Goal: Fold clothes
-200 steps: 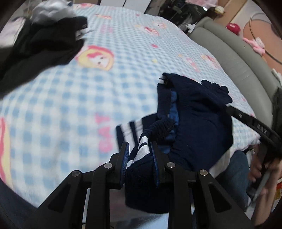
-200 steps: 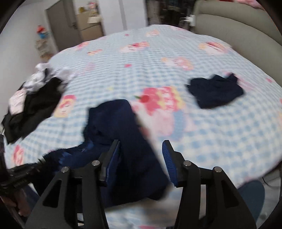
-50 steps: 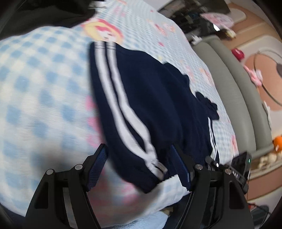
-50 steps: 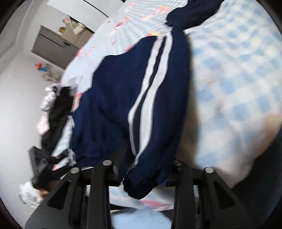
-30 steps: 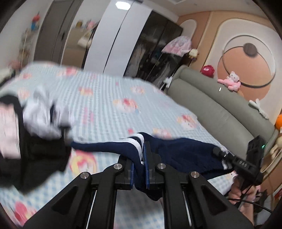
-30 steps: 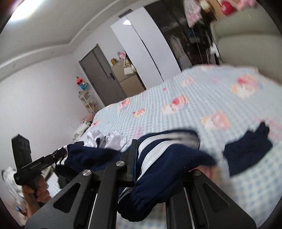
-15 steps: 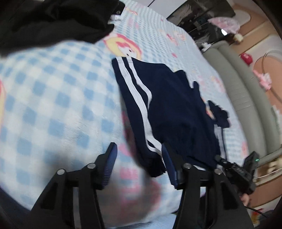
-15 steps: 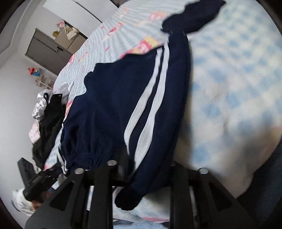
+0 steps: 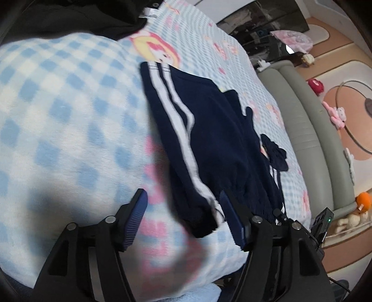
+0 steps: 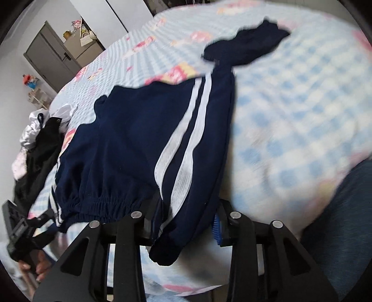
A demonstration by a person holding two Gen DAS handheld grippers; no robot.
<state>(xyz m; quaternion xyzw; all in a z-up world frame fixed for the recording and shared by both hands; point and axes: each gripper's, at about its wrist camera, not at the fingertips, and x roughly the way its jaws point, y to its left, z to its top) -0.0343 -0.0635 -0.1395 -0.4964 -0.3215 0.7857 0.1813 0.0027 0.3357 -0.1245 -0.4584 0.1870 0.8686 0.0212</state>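
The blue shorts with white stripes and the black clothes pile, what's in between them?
Just bare checkered blanket with a cartoon face, between the shorts and black pile, in the left wrist view.

- Navy shorts (image 10: 130, 144): matt knit cloth, ribbed white stripes
- Blanket (image 9: 58, 120): soft fleecy cloth
- Left gripper (image 9: 183, 218): matt blk plastic, ridged blue pads

Left gripper (image 9: 183, 209) agape; right gripper (image 10: 186, 218) agape, both low.
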